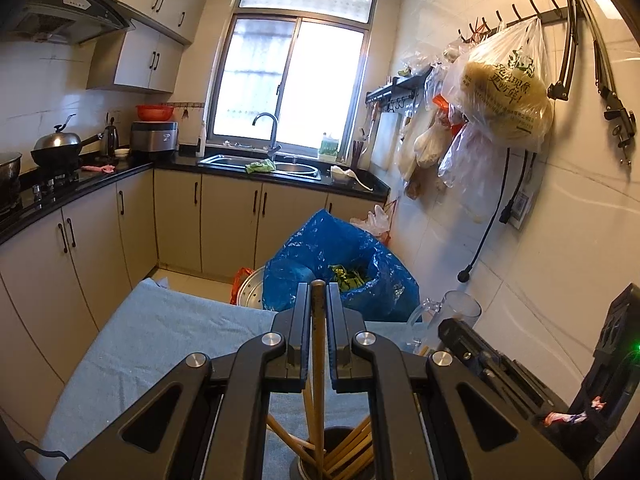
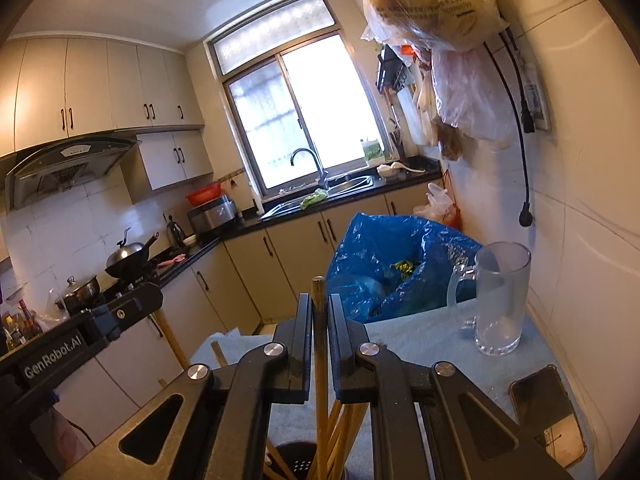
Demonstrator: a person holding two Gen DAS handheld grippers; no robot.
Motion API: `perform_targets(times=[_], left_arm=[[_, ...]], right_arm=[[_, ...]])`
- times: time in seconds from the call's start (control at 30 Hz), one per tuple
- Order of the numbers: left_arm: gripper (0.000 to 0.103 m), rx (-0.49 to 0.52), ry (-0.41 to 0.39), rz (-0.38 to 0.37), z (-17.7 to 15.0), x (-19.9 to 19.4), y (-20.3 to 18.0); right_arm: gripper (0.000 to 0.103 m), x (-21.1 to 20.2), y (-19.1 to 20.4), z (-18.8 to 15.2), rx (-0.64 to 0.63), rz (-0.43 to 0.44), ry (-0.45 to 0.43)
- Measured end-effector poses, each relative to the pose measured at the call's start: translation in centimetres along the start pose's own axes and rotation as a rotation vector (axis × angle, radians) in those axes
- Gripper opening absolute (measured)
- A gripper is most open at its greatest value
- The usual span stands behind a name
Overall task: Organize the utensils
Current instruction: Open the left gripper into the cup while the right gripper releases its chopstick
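My left gripper [image 1: 318, 294] is shut on a wooden chopstick [image 1: 318, 344] held upright, its lower end in a dark utensil holder [image 1: 340, 460] with several more chopsticks. My right gripper [image 2: 320, 304] is shut on another wooden chopstick [image 2: 320, 360], also upright over the same holder [image 2: 296, 462]. The right gripper body [image 1: 500, 364] shows at the right of the left wrist view. The left gripper body [image 2: 80, 340] shows at the left of the right wrist view. Both stand over a table with a light blue cloth [image 1: 160, 344].
A clear glass mug [image 2: 500, 300] stands at the table's far right by the wall, and a phone [image 2: 548, 416] lies nearer. A blue plastic bag [image 1: 340, 264] sits beyond the table's far edge. Kitchen counters, sink and stove lie further off; bags hang on the right wall.
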State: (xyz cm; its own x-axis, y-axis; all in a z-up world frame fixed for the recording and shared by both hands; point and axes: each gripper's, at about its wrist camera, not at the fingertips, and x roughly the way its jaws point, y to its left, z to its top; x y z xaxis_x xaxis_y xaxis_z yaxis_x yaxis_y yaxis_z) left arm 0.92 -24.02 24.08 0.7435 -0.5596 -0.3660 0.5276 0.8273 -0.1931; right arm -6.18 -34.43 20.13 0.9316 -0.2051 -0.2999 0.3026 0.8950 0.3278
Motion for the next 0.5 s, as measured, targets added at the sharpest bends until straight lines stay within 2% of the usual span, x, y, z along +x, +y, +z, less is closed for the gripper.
perform_targets(times=[0.2, 0.37, 0.5], left_arm=[[0.008, 0.008, -0.024, -0.017, 0.0, -2.0, -0.4], [0.008, 0.007, -0.035, -0.033, 0.2, -4.4, -0.6], [0.024, 0.002, -0.056, -0.042, 0.1, -7.0, -0.6]], right_arm=[[0.022, -0.8, -0.2, 0.4, 0.005, 0.004, -0.007], [0.023, -2.2, -0.3, 1.0, 0.02, 0.003, -0.017], [0.028, -4.1, -0.5, 1.3, 0.021, -0.003, -0.035]])
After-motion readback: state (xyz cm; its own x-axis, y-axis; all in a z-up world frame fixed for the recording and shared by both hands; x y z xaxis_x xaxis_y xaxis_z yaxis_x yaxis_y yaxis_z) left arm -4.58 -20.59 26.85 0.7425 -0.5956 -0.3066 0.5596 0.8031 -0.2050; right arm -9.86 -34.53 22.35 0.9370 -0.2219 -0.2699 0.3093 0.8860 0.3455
